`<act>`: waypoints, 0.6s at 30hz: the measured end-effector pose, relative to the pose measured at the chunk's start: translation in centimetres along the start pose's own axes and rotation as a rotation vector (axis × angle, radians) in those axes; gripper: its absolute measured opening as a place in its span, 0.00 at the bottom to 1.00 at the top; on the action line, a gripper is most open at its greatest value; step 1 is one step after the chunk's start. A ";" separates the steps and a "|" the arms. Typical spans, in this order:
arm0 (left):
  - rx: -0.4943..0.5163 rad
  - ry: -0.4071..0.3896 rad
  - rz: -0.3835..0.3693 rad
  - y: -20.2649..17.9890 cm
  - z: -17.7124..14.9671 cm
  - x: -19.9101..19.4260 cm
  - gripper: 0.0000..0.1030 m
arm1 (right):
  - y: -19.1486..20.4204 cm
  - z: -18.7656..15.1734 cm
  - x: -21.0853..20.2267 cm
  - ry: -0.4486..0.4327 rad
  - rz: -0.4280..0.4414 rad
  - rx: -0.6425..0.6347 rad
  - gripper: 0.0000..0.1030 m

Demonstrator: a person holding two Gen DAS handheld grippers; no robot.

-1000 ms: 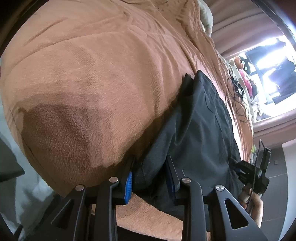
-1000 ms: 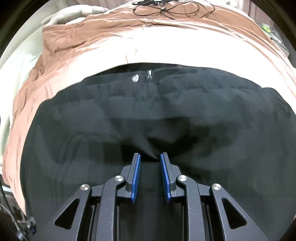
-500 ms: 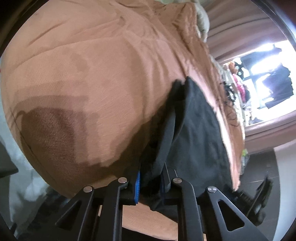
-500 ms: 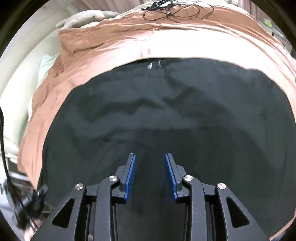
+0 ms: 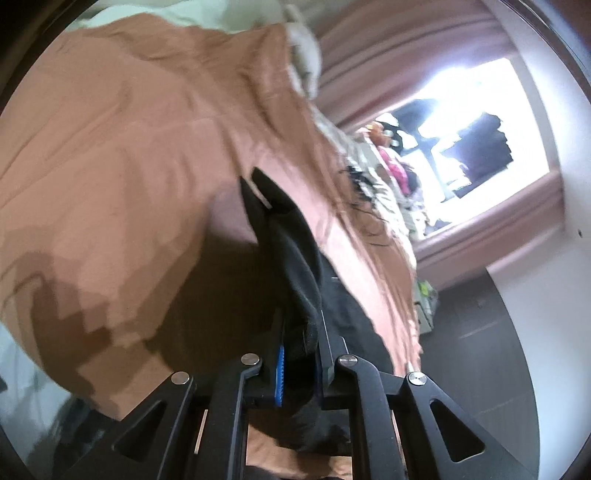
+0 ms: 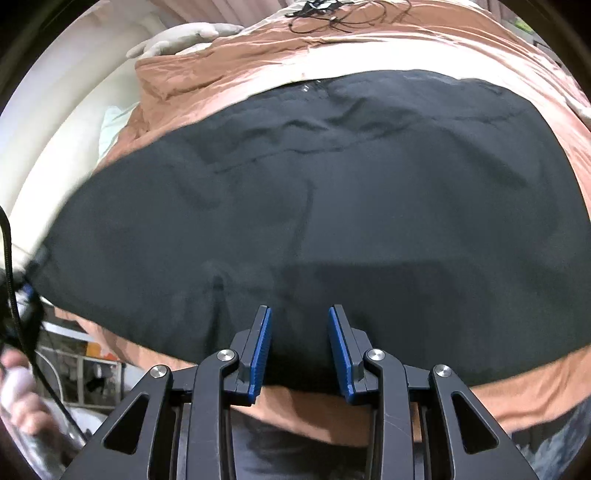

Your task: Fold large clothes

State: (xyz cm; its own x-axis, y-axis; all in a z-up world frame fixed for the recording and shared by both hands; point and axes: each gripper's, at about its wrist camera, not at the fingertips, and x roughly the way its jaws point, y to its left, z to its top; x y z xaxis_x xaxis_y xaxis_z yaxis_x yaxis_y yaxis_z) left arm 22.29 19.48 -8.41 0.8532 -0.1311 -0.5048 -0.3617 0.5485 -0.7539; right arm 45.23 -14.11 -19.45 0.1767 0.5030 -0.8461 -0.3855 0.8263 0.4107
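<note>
A large black garment (image 6: 332, 206) lies spread across a bed with a rust-brown cover (image 6: 369, 48). My right gripper (image 6: 299, 332) is open and empty, just above the garment's near edge. My left gripper (image 5: 301, 339) is shut on a bunched edge of the black garment (image 5: 291, 258) and lifts it off the brown cover (image 5: 129, 166). In the right wrist view the left gripper shows blurred at the far left edge, at the garment's left corner.
A tangle of black cables (image 6: 343, 18) lies on the far side of the bed. A pale pillow (image 6: 184, 37) sits at the head. A bright window (image 5: 469, 122) with pink curtains and a pile of items (image 5: 395, 173) lie beyond the bed. Dark floor (image 5: 480, 350) is to the right.
My left gripper closed on the garment's edge and lifted it upward. My right gripper opened, let go of the fabric and drew back toward the near edge.
</note>
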 end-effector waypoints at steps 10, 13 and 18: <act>0.193 0.021 -0.096 -10.0 -2.0 1.3 0.10 | -1.9 -0.3 2.1 0.072 0.035 -0.008 0.26; 0.235 0.035 -0.118 -12.6 -2.6 2.1 0.10 | -3.8 -0.3 0.1 0.050 0.128 0.038 0.26; 0.325 0.072 -0.136 -16.6 -4.5 3.9 0.10 | -8.0 -0.9 -3.9 -0.040 0.190 0.090 0.26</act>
State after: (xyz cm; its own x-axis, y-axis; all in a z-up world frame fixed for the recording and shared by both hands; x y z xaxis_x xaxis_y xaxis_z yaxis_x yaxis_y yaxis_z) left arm 29.90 6.13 0.19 0.8526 -0.2723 -0.4460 -0.0982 0.7548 -0.6486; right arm 46.79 -22.94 -19.78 0.1451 0.6599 -0.7372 -0.3332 0.7342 0.5916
